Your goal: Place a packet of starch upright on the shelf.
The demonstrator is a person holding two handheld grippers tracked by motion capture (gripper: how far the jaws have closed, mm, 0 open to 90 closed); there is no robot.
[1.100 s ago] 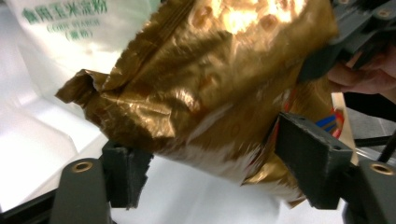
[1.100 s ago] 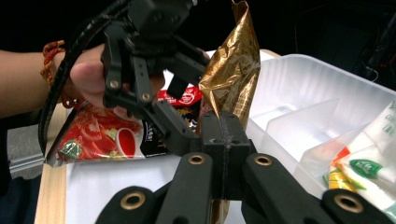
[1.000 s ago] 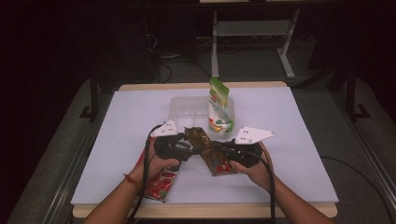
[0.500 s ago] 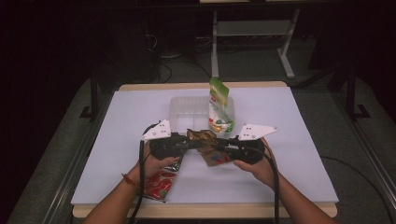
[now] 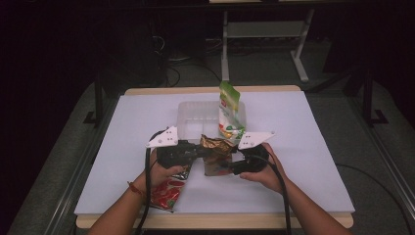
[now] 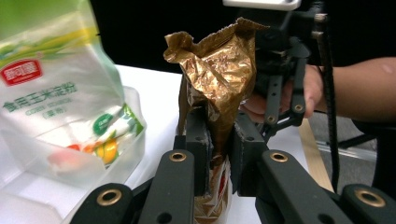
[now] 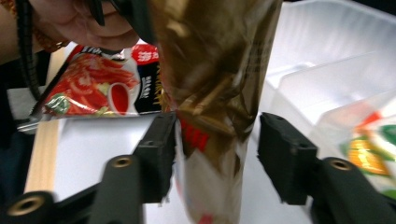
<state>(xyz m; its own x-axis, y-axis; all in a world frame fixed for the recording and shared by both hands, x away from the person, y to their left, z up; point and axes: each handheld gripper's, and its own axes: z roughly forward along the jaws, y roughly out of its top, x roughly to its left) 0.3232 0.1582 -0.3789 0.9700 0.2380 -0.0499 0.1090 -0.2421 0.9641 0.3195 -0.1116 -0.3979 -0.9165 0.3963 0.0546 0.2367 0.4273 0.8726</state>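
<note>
A crumpled gold foil packet (image 5: 215,146) hangs upright between both hands above the table's front middle. My left gripper (image 6: 219,135) is shut on its middle, both pads pressed into the foil (image 6: 219,70). My right gripper (image 7: 217,140) stands around the lower part of the packet (image 7: 210,70). Its jaws have just been opening, and a clear gap shows at one pad. In the high view the left gripper (image 5: 195,152) and the right gripper (image 5: 234,161) face each other across the packet.
A clear plastic container (image 5: 195,115) stands just behind the hands, with a green and white pouch (image 5: 230,112) upright in its right part. A red snack packet (image 5: 166,191) lies flat under the left forearm near the table's front edge (image 5: 215,220).
The left jaws have closed on the gold packet and the right jaws have parted from it. Both hands have stayed almost where they were.
</note>
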